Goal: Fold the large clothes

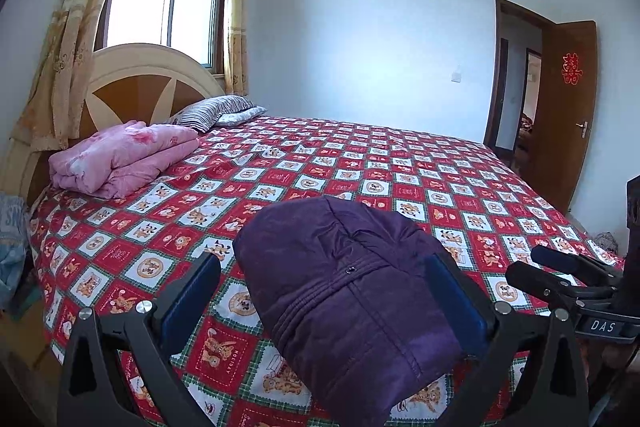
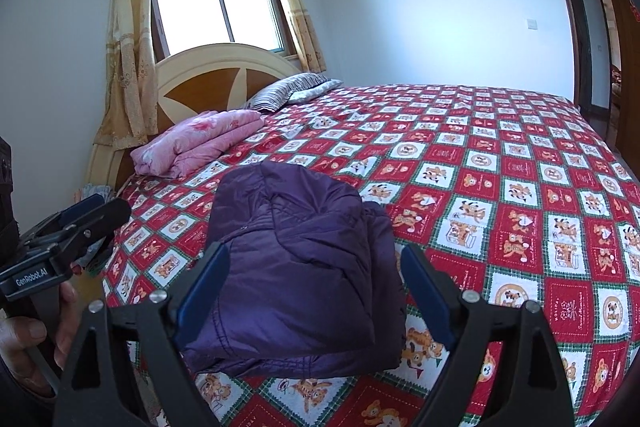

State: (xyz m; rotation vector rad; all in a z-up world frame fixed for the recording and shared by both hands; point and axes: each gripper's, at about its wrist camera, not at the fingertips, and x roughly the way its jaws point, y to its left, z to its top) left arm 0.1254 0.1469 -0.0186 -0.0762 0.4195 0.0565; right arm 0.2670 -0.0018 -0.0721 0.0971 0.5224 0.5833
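A purple padded jacket [image 1: 352, 291] lies folded into a compact bundle on the red patterned bedspread [image 1: 400, 179], near the bed's front edge. It also shows in the right wrist view [image 2: 296, 279]. My left gripper [image 1: 320, 279] is open, held just in front of the jacket, its blue-padded fingers apart on either side of the bundle. My right gripper [image 2: 316, 267] is open in the same way, fingers apart around the jacket's near end. Each gripper also appears in the other's view: the right one [image 1: 560, 275] and the left one [image 2: 80, 223]. Neither holds anything.
A folded pink quilt [image 1: 124, 159] and a striped pillow [image 1: 216, 113] lie by the headboard [image 1: 132, 83]. A window with curtains [image 1: 172, 7] is behind. An open wooden door [image 1: 568, 107] stands at the right. Clothes hang off the bed's left side [image 1: 12, 239].
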